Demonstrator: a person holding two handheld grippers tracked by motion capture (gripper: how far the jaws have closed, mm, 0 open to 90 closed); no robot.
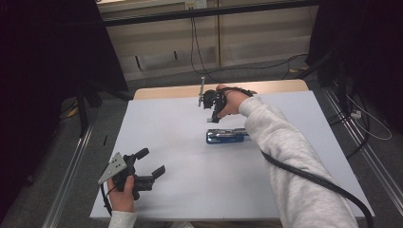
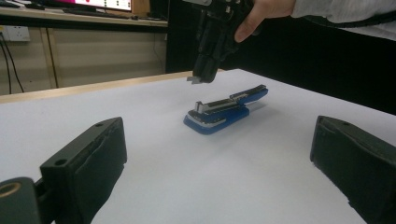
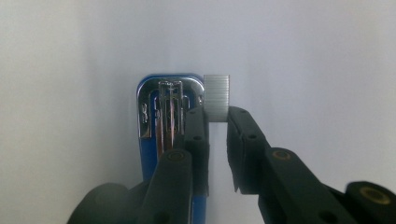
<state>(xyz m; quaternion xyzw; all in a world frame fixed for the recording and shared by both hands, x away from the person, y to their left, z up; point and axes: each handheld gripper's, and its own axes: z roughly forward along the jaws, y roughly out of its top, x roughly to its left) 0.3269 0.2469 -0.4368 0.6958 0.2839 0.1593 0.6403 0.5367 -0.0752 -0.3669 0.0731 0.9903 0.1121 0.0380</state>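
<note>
A blue stapler [image 1: 227,136] lies opened flat on the white table [image 1: 190,194], its chrome staple channel facing up [image 3: 154,107] [image 2: 224,109]. My right gripper [image 1: 213,116] hovers just above the stapler's far end, shut on a short silver strip of staples [image 3: 217,95]; the strip sticks out past the fingertips beside the channel's front end. In the left gripper view the right gripper [image 2: 201,78] hangs over the stapler, staple strip [image 2: 193,80] at its tip. My left gripper [image 1: 152,162] rests open near the table's front left corner, nothing between its jaws [image 2: 219,135].
The right gripper's black cable [image 1: 323,183] trails along the sleeve and off the table's front right. A wooden strip of tabletop [image 1: 166,91] shows beyond the white sheet. Metal rails [image 1: 71,171] run on the floor either side.
</note>
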